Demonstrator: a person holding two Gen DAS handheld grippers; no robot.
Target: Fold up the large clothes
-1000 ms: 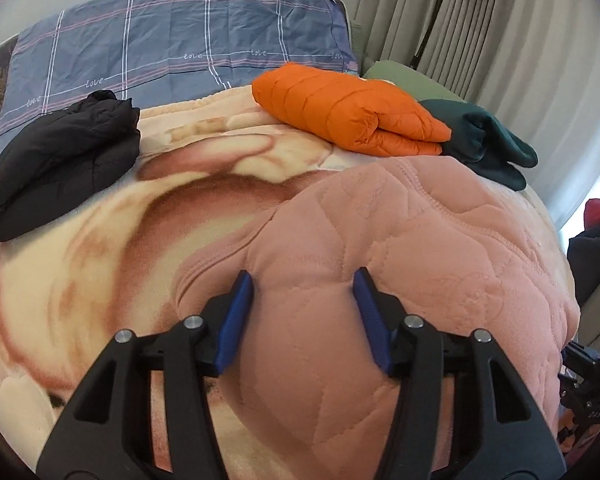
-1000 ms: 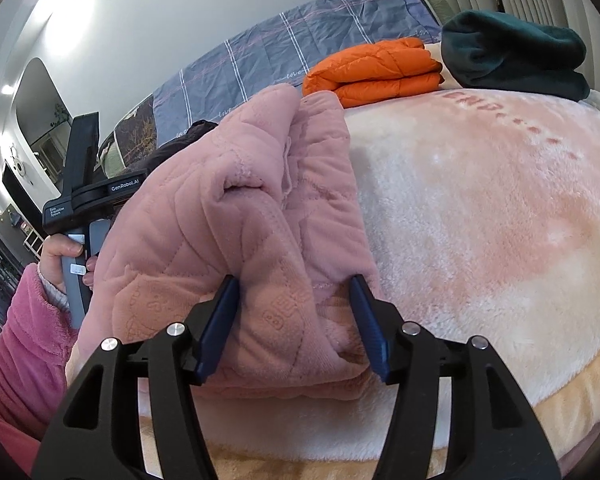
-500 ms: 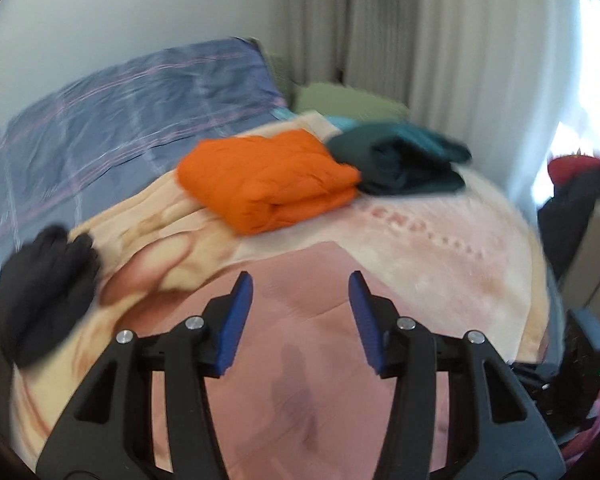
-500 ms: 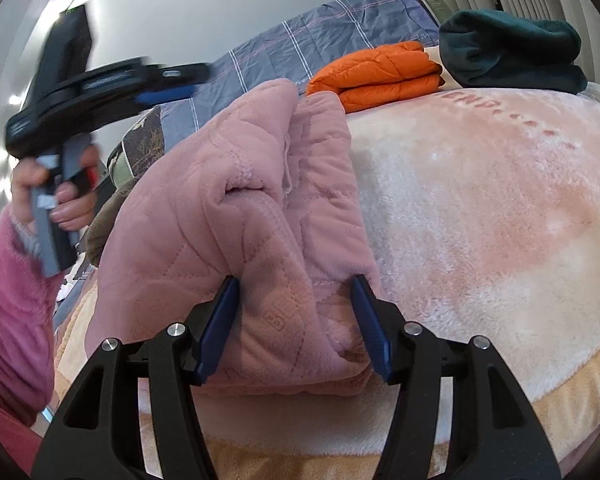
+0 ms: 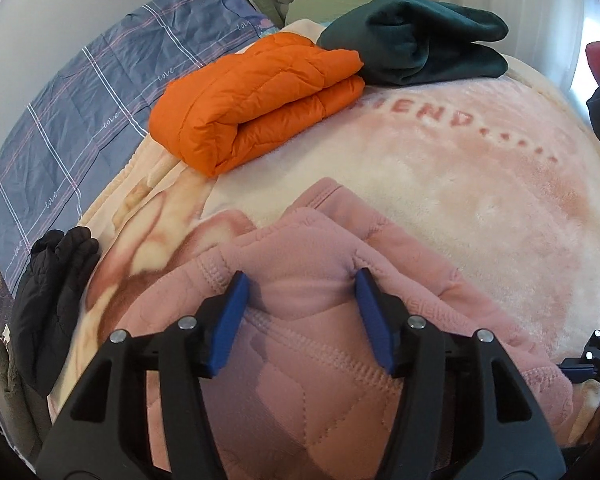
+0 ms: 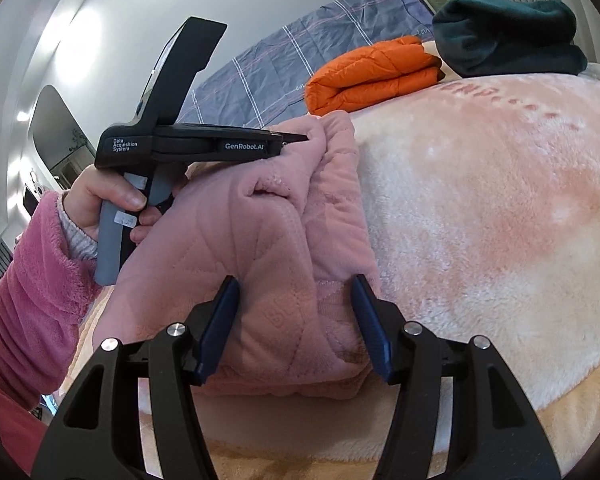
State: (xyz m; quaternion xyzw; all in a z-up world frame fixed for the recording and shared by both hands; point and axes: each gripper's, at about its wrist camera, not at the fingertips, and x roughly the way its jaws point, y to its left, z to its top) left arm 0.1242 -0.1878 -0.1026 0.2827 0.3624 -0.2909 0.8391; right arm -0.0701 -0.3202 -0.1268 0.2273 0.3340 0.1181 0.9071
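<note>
Ur left gripper (image 5: 300, 280) jaws opening, pink garment (image 5: 300, 360) fold bunched btwn pads. Right gripper (image 6: 294, 284) pinching near hem. Garment's long axis runs 12–6 on blanket (image 5: 480, 200); left's nearer far edge.

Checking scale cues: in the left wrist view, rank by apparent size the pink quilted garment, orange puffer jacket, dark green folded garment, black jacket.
1. pink quilted garment, largest, but nearest the camera, so inflated.
2. orange puffer jacket.
3. dark green folded garment, close to the orange one; unsure.
4. black jacket, smallest, though partly cut off at the edge.
</note>
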